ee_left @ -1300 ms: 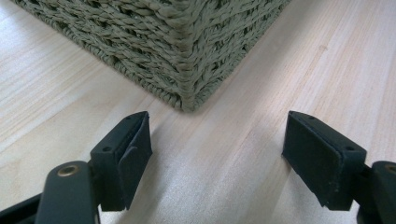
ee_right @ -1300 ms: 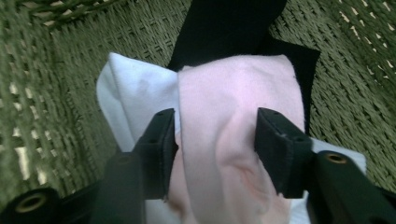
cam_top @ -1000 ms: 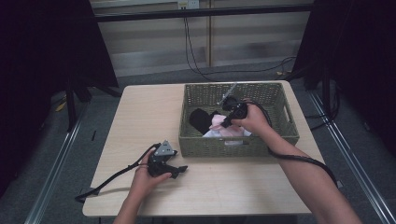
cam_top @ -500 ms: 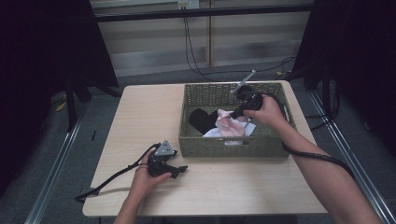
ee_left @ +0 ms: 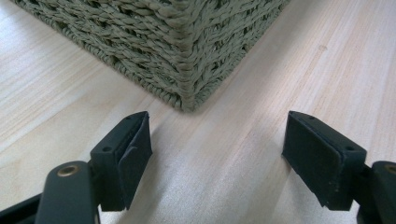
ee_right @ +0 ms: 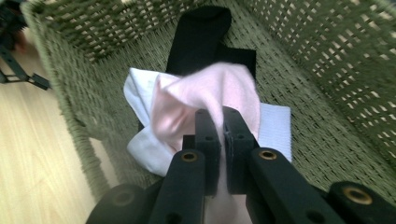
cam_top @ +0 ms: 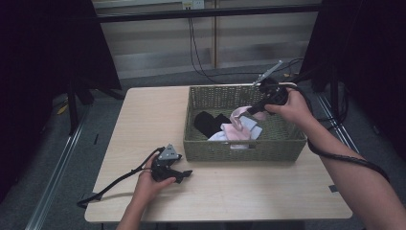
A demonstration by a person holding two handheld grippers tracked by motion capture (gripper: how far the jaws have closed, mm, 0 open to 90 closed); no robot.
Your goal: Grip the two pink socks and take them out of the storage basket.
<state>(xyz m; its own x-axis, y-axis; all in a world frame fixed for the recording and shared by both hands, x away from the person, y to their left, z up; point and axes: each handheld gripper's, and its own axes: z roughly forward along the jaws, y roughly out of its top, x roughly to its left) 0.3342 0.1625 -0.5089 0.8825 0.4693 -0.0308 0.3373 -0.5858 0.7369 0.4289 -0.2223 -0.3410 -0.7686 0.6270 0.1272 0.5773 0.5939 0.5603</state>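
Right gripper (cam_top: 252,109) higher than second ago, now near basket's (cam_top: 244,148) back right corner – jaws clamped on pink sock (ee_right: 205,95), lifted off pile, tail trailing down over white sock (ee_right: 140,144) and black sock (ee_right: 201,37) inside basket. Left gripper (ee_left: 217,158) unmoved, jaws apart, resting on table (cam_top: 143,124) just off basket's front left corner. Light wood table, grey floor, dark curtains behind basket. Pink sock's long axis slants down toward basket's front.

No text, label, brand, number or sign is showing readable in any view: nothing on the green woven wicker basket (cam_top: 244,143), nothing on the pale wooden worktop (cam_top: 143,124), nothing on the cloths inside.
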